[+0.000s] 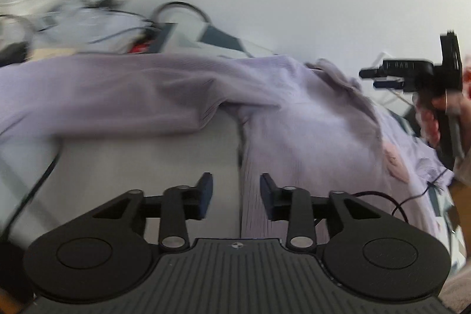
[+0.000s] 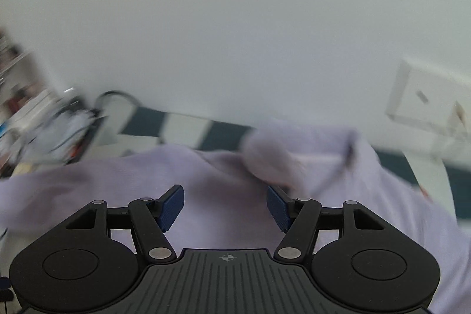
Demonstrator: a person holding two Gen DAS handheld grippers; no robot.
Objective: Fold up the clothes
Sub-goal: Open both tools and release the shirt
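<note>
A pale lilac knitted top (image 1: 309,119) lies spread on a light table (image 1: 147,167), one sleeve (image 1: 117,90) stretched out to the left. My left gripper (image 1: 237,181) hovers open over the garment's side edge, nothing between its blue pads. In the left wrist view the right gripper (image 1: 371,78) is held by a hand at the far right, above the garment's neckline. In the right wrist view my right gripper (image 2: 225,196) stands open just above the lilac top (image 2: 206,172), with a bunched fold (image 2: 273,158) ahead of its right finger. Both views are blurred.
Black cables (image 1: 123,19) and cluttered items (image 1: 38,28) lie at the table's far left. A dark blue and white striped cloth (image 2: 188,128) runs behind the garment. A thin black wire (image 1: 412,196) trails at the right. A white wall (image 2: 235,34) rises behind.
</note>
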